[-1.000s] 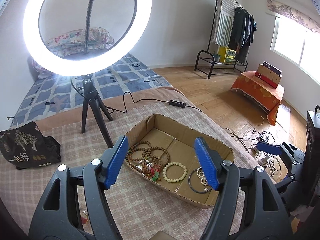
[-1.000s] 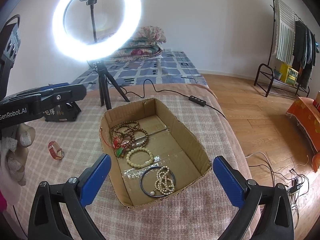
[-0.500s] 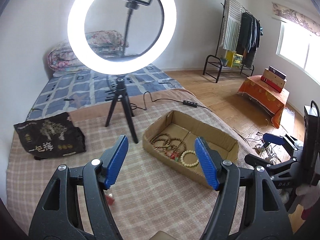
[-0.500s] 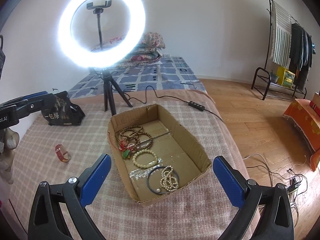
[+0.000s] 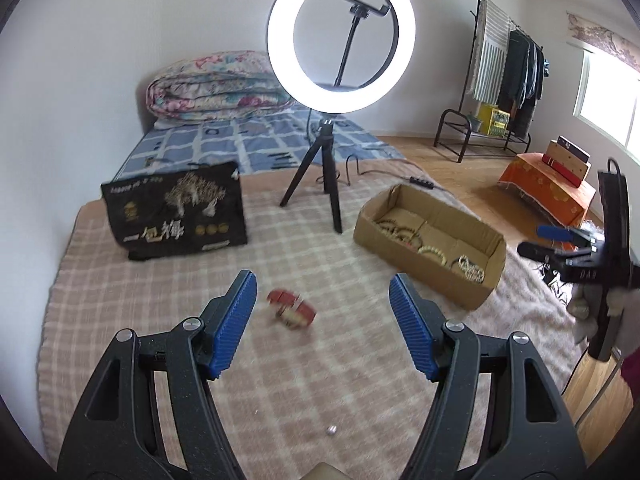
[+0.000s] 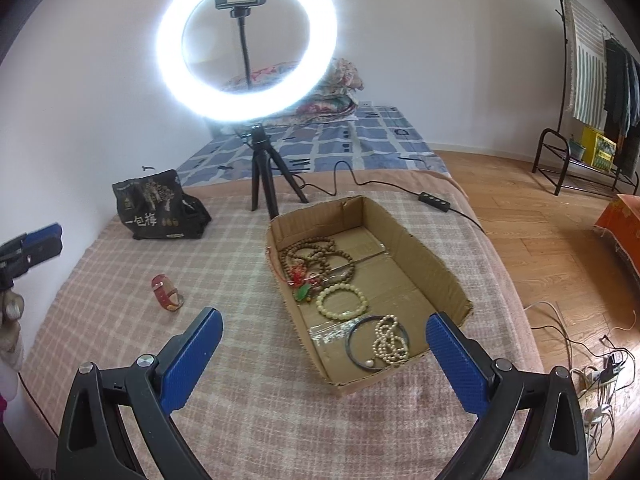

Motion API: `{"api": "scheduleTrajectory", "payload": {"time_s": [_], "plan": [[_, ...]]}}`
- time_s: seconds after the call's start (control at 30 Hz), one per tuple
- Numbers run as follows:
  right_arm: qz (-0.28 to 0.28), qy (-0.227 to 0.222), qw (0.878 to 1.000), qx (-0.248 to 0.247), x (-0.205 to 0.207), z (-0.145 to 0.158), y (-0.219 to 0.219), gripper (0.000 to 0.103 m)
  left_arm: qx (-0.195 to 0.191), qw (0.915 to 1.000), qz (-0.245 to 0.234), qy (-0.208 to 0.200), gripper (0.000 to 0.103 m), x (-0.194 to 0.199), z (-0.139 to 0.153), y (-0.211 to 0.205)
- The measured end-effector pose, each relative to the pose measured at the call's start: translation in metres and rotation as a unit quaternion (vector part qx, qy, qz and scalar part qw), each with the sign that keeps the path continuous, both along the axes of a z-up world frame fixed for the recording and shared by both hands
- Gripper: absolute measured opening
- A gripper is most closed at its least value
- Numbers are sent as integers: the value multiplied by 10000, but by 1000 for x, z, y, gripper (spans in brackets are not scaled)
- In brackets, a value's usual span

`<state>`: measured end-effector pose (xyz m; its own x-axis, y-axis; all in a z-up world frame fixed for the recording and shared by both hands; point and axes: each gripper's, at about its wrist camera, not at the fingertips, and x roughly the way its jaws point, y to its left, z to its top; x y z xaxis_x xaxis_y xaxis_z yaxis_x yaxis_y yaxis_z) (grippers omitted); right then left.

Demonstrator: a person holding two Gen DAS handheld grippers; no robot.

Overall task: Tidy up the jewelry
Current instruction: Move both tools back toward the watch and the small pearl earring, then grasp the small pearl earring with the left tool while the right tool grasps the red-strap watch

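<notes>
One plaid pink blanket covers the bed and carries everything else. Lit ring light on a black tripod stands at the far side, its cable running off toward the wooden floor. Black printed bag lies left of the tripod, near the wall. Open cardboard box sits right of centre on the blanket, holding the jewelry: brown wooden bead strands tangled with a red and green charm at the far end, a cream bead bracelet in the middle, a dark bangle and a pearl strand overlapping it at the near end. Red bracelet lies alone on the blanket, well apart from the box and to its left; blurred in the left wrist view. Left gripper is spread wide, nothing between its blue pads, with the red bracelet seen between the fingertips but lying beyond them on the blanket, untouched. Right gripper is likewise spread wide and empty, hovering before the near end of the box. Small pale bead-like speck sits on the blanket close under the left gripper; too small to identify.
</notes>
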<state>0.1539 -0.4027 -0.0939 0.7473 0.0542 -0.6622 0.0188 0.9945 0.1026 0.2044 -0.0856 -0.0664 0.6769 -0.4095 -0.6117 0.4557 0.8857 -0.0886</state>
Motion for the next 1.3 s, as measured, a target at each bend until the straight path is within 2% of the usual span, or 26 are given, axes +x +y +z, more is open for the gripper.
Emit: {"api": "scheduleTrajectory", "payload": {"time_s": [0.3,0.5,0.57,0.7,0.8,0.93,1.13,1.3], "plan": [[566,112,9983,9,14,-14,40,101,273,9991,-106,296,71,-38,-58,28],[1069,199,9941,-42,33,-31,75,96,276,9970,-281,660,70,-53,-98,31],[1238,256,9920,-34,40,-38,86,93,244,9957,-363,811,55,-57,-110,29],[1599,397,9863,57,58,-55,107,88,311,9941,-410,959,48,-61,-129,21],[1806,472,9824,77,72,-67,121,85,296,9929,-277,1120,35,-59,-141,17],[2240,598,9727,80,92,-83,140,78,189,9904,-23,1371,34,-52,-156,16],[2734,716,9592,98,111,-100,163,73,155,9899,299,1378,34,-50,-163,11],[2925,765,9532,50,120,-111,176,73,138,9877,511,1470,34,-45,-168,4]]}}
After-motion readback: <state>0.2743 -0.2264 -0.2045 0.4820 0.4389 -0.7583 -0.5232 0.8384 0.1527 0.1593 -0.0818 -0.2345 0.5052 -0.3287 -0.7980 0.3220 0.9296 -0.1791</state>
